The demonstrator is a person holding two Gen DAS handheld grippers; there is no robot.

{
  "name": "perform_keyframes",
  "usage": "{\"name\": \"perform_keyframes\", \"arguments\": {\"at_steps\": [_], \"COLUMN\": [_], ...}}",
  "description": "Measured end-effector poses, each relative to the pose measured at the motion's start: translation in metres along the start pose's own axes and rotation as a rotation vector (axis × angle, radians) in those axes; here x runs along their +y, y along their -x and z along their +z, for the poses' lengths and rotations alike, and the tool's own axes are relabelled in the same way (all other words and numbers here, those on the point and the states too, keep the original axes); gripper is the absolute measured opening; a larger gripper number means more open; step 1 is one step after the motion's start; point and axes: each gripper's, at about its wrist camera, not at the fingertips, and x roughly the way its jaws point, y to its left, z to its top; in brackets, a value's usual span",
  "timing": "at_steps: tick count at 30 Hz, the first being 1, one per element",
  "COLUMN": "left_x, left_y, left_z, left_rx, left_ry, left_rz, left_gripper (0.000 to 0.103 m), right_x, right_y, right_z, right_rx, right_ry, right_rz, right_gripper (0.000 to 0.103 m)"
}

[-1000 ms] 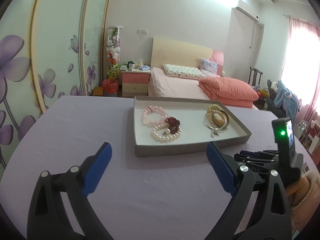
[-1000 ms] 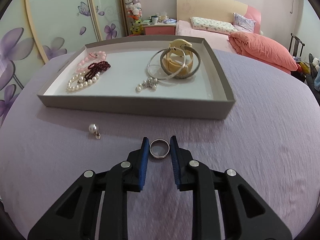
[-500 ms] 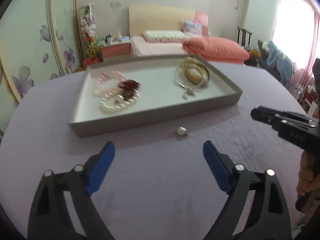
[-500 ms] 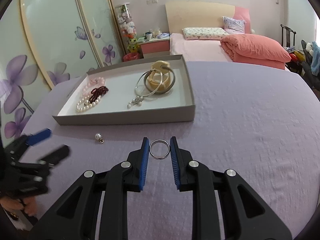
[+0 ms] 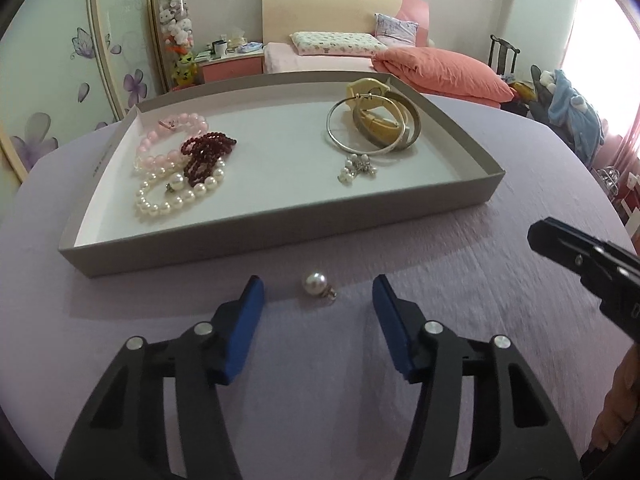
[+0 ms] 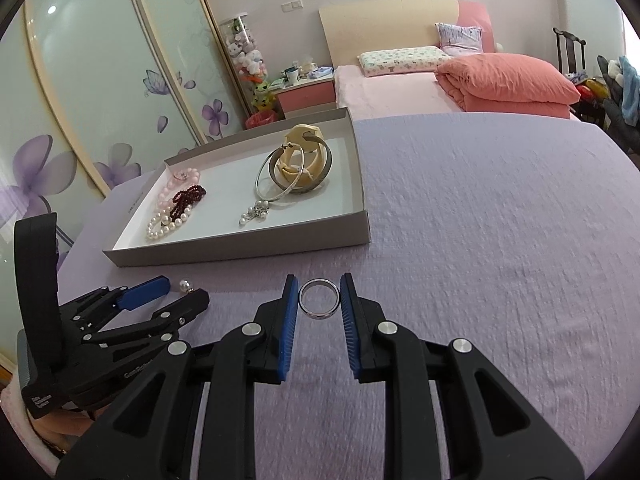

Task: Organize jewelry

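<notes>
A pearl earring [image 5: 316, 283] lies on the lilac tablecloth [image 5: 400, 420] just before the grey tray [image 5: 280, 232], between the left gripper's [image 5: 318, 292] closing jaws, untouched. The right gripper [image 6: 319, 300] clamps a silver ring [image 6: 319, 299], right of the tray, above the cloth.

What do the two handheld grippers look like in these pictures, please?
Both are alike. The left gripper and the right gripper have matte black plastic frames with triangular cut-outs, silver round pivot pins, and flat blue pads lining the fingers; the right gripper's pads look finely ribbed. Seen from the right wrist, the left gripper's body carries small white lettering, too small to read. No cables show.
</notes>
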Motion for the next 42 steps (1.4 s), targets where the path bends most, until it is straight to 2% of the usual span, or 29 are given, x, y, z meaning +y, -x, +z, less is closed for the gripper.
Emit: {"name": "perform_keyframes", "arguments": {"at_steps": [10, 13, 15, 17, 27, 32, 36, 42], "left_x": [-0.006, -0.007, -0.01, -0.01, 0.019, 0.054, 0.08, 0.105], "left_y": [-0.004, -0.004, -0.003, -0.002, 0.01, 0.03, 0.052, 0.098], "left_z": [0.006, 0.008, 0.008, 0.007, -0.006, -0.021, -0.029, -0.031], "left_rx": [-0.007, -0.006, -0.008, -0.01, -0.011, -0.015, -0.05, -0.166], "left_ry": [-0.008, -0.007, -0.008, -0.019, -0.001, 0.057, 0.1, 0.149], "left_rz": [0.066, 0.072, 0.079, 0.077, 0.028, 0.01, 0.026, 0.046], "left_gripper": [0.039, 0.03, 0.02, 0.016, 0.015, 0.015, 0.015, 0.015], "right_x": [-0.004, -0.004, -0.003, -0.002, 0.007, 0.02, 0.033, 0.061], "right_y": [-0.001, 0.0, 0.0, 0.0, 0.002, 0.005, 0.007, 0.011], "right_z": [-0.001, -0.001, -0.001, -0.001, 0.0, 0.001, 0.001, -0.001], "right_rx": [0.007, 0.007, 0.008, 0.007, 0.0, -0.004, -0.012, -0.036], "right_ry": [-0.018, -0.019, -0.018, -0.018, -0.011, 0.01, 0.035, 0.087], "right_rz": [0.03, 0.031, 0.031, 0.031, 0.039, 0.058, 0.077, 0.091], "right_gripper": [0.023, 0.023, 0.023, 0.023, 0.023, 0.023, 0.023, 0.023]}}
